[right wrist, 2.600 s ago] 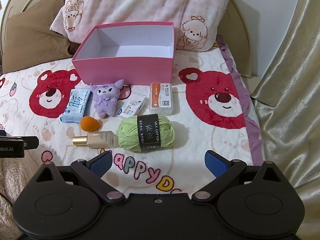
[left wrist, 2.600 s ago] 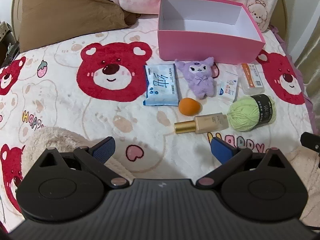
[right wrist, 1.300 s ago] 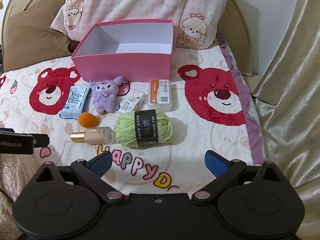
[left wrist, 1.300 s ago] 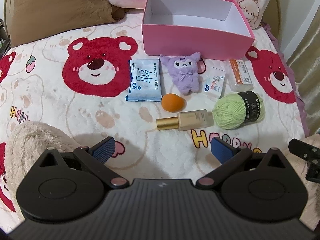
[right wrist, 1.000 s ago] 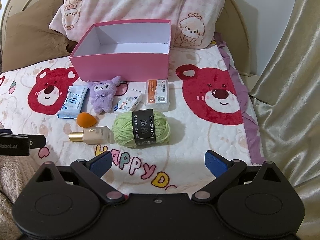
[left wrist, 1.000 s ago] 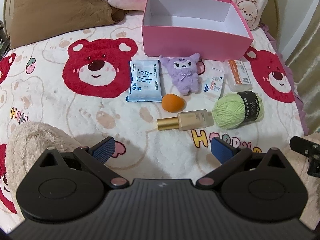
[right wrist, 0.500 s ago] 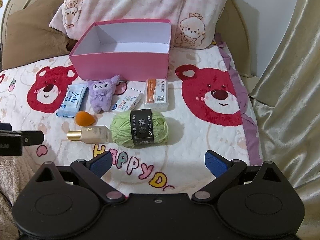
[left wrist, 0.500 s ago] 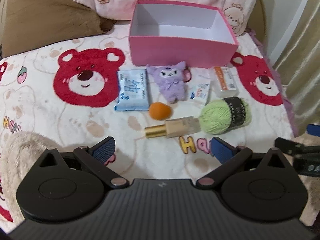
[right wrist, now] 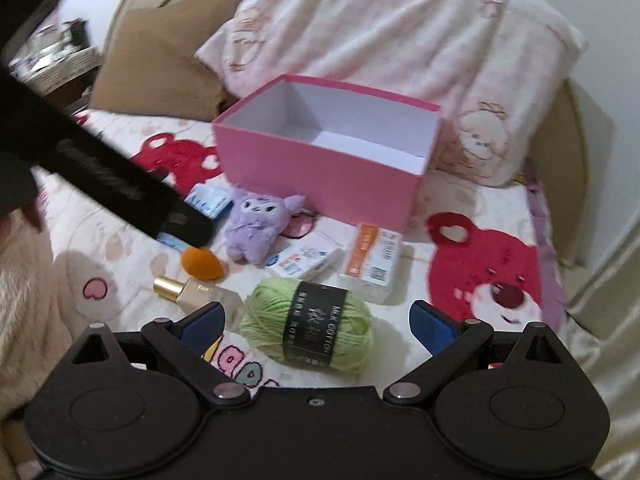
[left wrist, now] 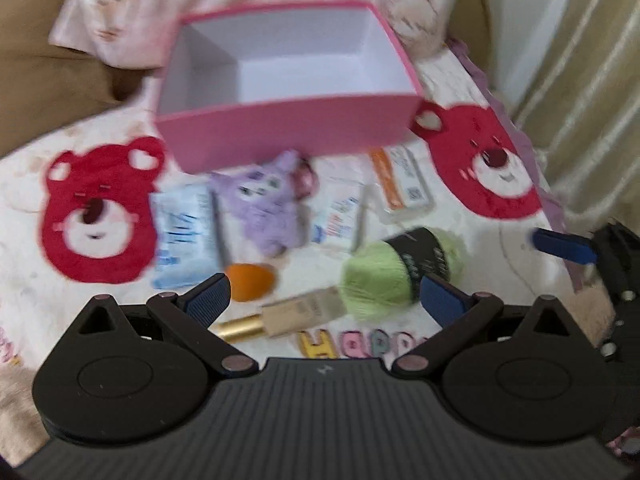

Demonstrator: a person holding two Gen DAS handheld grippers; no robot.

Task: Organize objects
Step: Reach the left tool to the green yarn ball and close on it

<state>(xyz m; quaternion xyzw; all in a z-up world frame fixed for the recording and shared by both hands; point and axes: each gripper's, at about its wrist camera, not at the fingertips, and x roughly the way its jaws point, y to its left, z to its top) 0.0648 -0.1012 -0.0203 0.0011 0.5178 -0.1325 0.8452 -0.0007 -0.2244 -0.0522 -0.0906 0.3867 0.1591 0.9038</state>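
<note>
An empty pink box [left wrist: 288, 136] [right wrist: 320, 168] stands on the bear-print bedspread. In front of it lie a purple plush [left wrist: 260, 208] [right wrist: 256, 228], a blue tissue pack [left wrist: 186, 232], a small white packet [right wrist: 308, 260], an orange-and-white box [right wrist: 372, 264], an orange sponge [left wrist: 250, 280] [right wrist: 202, 264], a gold-capped foundation bottle [left wrist: 288, 314] [right wrist: 200, 296] and a green yarn ball [left wrist: 384, 280] [right wrist: 308, 328]. My left gripper [left wrist: 326, 300] is open just short of the sponge and bottle. My right gripper [right wrist: 316, 326] is open, with the yarn close ahead between its fingers.
A pink pillow [right wrist: 400, 40] and a brown pillow [right wrist: 160, 60] lie behind the box. Gold curtain [left wrist: 592, 60] hangs along the bed's right edge. A fuzzy beige sleeve [right wrist: 24, 300] is at the left. The left gripper's black body [right wrist: 120, 188] reaches over the tissue pack.
Both grippers have moved forward and down toward the objects, which now look larger. The left one swung right and crosses the right wrist view. Both stay open.
</note>
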